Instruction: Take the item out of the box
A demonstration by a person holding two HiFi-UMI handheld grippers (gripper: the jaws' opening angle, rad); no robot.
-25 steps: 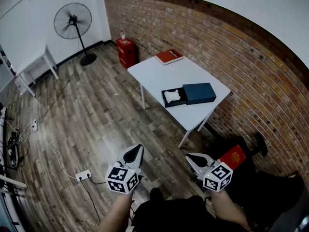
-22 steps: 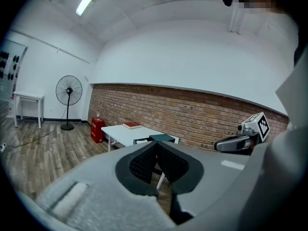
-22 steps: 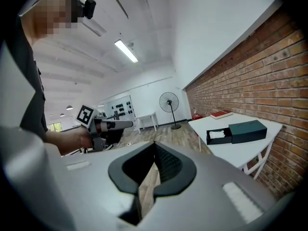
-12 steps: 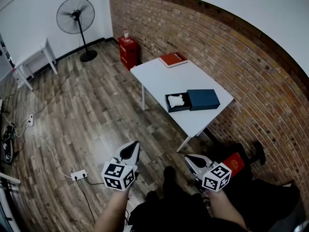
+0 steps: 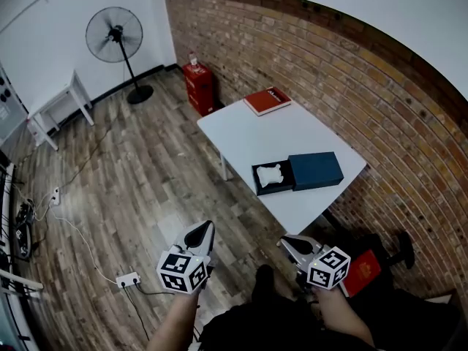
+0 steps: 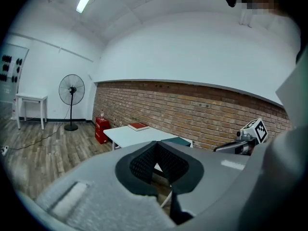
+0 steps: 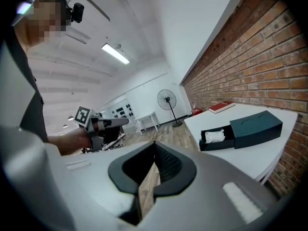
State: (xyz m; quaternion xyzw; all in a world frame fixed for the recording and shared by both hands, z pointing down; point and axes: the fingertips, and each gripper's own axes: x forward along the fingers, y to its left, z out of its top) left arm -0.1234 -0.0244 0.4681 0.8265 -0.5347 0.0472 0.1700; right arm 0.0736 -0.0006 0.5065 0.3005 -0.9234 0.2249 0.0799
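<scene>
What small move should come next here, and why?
Probably step closer to the table: the white item lies exposed in the slid-open box, yet the left gripper and right gripper are both shut, empty and well short of it.

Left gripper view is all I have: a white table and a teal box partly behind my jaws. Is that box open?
Observer: Yes. The head view shows its black tray slid out of the teal sleeve.
Operator: Anything in the tray?
Observer: A white item lies in it.
Operator: And my right gripper?
Observer: The right gripper has its jaws together with nothing between them.
</scene>
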